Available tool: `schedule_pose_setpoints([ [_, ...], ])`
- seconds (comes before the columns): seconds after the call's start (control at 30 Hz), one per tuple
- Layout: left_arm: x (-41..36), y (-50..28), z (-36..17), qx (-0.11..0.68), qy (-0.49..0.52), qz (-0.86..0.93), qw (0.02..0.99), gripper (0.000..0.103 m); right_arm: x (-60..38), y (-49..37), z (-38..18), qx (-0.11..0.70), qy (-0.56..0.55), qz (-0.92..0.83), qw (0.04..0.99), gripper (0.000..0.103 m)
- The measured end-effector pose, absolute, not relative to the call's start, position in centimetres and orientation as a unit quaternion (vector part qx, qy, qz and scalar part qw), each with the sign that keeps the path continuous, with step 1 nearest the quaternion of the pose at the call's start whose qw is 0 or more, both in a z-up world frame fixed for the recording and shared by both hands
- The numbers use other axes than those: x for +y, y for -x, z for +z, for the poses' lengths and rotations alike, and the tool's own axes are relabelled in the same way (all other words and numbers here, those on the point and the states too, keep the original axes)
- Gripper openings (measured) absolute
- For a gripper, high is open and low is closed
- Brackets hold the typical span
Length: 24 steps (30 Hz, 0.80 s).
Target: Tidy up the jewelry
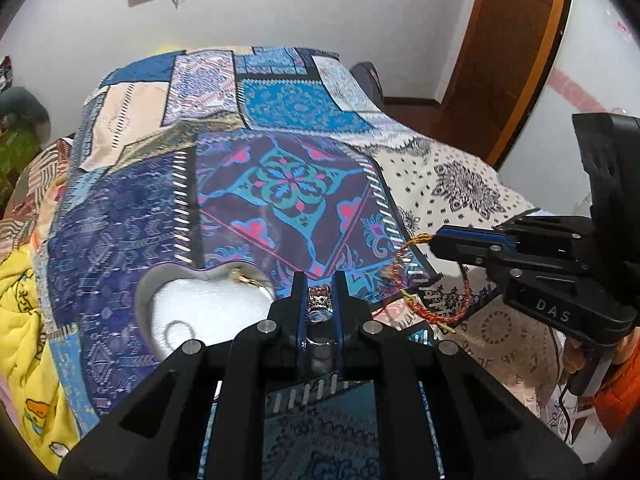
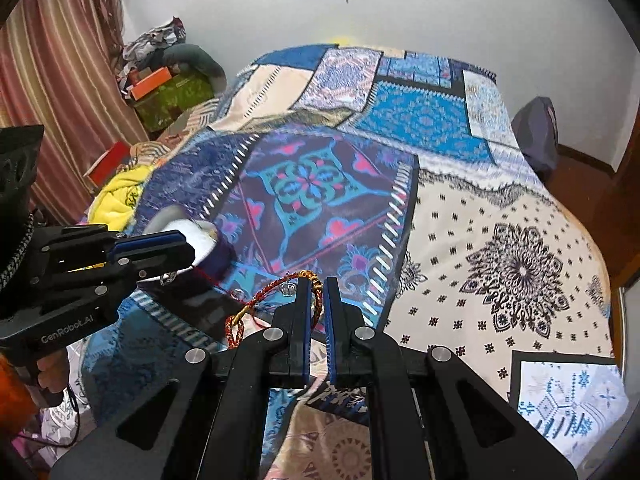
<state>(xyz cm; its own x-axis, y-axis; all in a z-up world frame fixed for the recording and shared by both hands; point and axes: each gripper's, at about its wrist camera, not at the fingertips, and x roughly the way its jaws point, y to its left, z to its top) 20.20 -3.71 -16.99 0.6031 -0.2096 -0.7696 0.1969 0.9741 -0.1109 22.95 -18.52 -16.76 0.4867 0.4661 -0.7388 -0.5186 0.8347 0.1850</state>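
A heart-shaped jewelry box [image 1: 160, 284] with a white lining lies on the patterned bedspread; a thin ring [image 1: 176, 330] and a gold piece [image 1: 244, 278] lie in it. My left gripper [image 1: 319, 280] is shut on a silver ornate ring [image 1: 319, 294], held just right of the box. My right gripper [image 2: 318, 286] is shut on a red and gold braided bracelet [image 2: 272, 292], which hangs in a loop above the bed. In the left wrist view the right gripper [image 1: 434, 240] holds the bracelet [image 1: 448, 316] at right. The box [image 2: 200, 236] shows behind the left gripper [image 2: 184, 248].
The patchwork bedspread [image 1: 288, 184] covers the whole bed. A yellow blanket [image 1: 24, 320] lies at its left edge. Boxes and clothes [image 2: 168, 80] pile up by the curtain. A wooden door [image 1: 512, 40] stands at the right.
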Motion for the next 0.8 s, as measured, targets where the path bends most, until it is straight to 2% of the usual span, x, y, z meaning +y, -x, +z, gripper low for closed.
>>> schedule_pose_setpoints([
  [0.2,-2.1,-18.8,-15.4,0.414,0.021,-0.107,0.904,0.010,-17.0,-21.8,-16.1,0.415,0.030,0.304,0.857,0.005],
  [0.4,-0.7,-17.2,-14.7,0.410,0.027,-0.112,0.905,0.010,-14.8,-20.9,-18.8,0.451,0.055,0.315,0.833,0.005],
  [0.6,0.5,-15.9,-16.2,0.432,0.030,-0.111,0.895,0.010,-14.6,-20.6,-22.1,0.496,0.079,0.300,0.811,0.005],
  [0.8,1.8,-14.8,-18.3,0.458,0.044,-0.105,0.882,0.010,-15.4,-20.3,-22.1,0.503,0.089,0.285,0.811,0.005],
])
